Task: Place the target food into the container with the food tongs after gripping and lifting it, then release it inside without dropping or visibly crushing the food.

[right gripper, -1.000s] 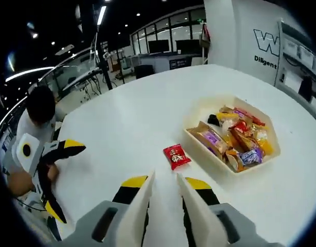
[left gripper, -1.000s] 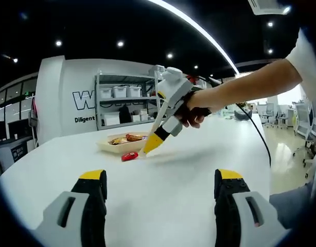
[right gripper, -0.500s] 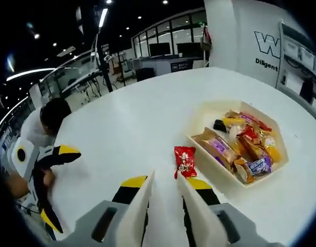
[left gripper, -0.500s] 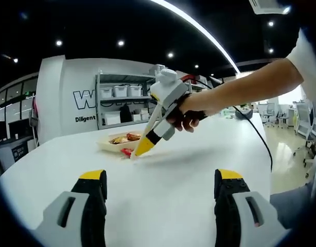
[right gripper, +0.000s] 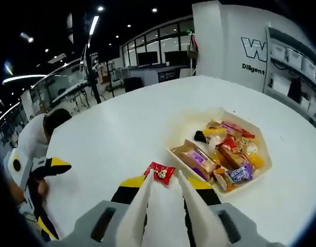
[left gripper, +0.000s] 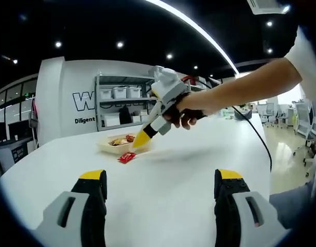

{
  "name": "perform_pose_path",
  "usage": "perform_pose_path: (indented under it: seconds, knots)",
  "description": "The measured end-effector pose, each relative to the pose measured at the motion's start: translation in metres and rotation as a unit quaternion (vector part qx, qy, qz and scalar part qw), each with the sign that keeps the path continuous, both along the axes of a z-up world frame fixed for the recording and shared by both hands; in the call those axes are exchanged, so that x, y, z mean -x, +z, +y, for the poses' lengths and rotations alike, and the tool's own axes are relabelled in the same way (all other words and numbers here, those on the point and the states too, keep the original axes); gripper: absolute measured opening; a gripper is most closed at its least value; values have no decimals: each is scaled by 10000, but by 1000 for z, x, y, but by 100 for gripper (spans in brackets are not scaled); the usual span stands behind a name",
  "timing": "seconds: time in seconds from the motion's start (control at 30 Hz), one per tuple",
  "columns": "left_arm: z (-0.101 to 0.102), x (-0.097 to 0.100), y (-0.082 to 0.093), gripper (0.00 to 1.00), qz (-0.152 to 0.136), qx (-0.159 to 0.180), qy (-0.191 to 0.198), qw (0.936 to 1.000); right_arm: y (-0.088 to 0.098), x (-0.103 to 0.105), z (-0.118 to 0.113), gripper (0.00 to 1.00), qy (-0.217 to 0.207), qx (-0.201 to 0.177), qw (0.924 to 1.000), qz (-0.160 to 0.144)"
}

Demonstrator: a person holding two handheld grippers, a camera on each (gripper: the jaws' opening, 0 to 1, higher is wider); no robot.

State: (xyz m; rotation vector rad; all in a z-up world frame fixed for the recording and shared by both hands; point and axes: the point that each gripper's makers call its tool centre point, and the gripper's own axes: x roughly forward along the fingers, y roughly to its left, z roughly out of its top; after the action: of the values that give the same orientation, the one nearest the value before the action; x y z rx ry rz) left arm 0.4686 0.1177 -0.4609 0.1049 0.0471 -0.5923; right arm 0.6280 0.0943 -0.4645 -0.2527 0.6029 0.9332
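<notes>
A red snack packet (right gripper: 159,172) lies flat on the white table (right gripper: 117,134), just past the tips of the white food tongs (right gripper: 147,206) and touching neither blade. My right gripper (right gripper: 165,181) is shut on the tongs, whose blades stand apart with nothing between them. To the right sits a cream tray (right gripper: 266,164) full of wrapped snacks. From the left gripper view, the right gripper (left gripper: 141,139) hangs above the red packet (left gripper: 127,157), in front of the tray (left gripper: 104,147). My left gripper (left gripper: 160,177) is open and holds nothing, low over the near table.
A person's hand and bare arm (left gripper: 240,87) hold the right gripper. The left gripper (right gripper: 49,195) and a seated person (right gripper: 37,136) are at the table's left edge. Shelving with white bins (left gripper: 119,103) stands behind the table.
The right gripper has lifted and swung toward the tray. The red packet stood on edge at the tong tips half a second ago and now lies flat on the table. The left gripper is still.
</notes>
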Motion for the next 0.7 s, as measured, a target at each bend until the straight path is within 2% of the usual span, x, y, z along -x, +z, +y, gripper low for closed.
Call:
perform_pose_path:
  seconds: [0.1,0.23,0.37,0.4,0.5,0.57,0.6,0.63,0.67,0.7]
  knots:
    - [0,0,0,85,-1,-4,6,10000,-1,6,11,21,57,50,10000,-52]
    - [0,0,0,85,6,-5,4,10000,-11,6,14,22,-51,202,9998,-39]
    - [0,1,0,85,5,-7,-12,10000,-20,-1,13,22,-147,345,9993,-2]
    - [0,1,0,85,9,-4,-15,10000,-18,-3,13,22,-134,341,9993,-105]
    - [0,0,0,85,0,3,-21,10000,-21,-5,14,22,-52,441,9989,-158]
    - [0,0,-1,85,0,-6,-15,10000,-26,2,15,21,-19,490,9988,22]
    - [0,0,0,85,-9,-5,-16,10000,-28,1,15,20,-22,516,9987,3]
    - [0,0,0,85,-14,-9,-15,10000,-34,1,13,19,58,688,9976,-35]
    - [0,0,-1,85,3,-11,-10,10000,-39,2,10,13,202,940,9952,-205]
    - [0,0,0,85,2,-8,-8,10000,-39,3,6,0,296,1067,9937,-159]
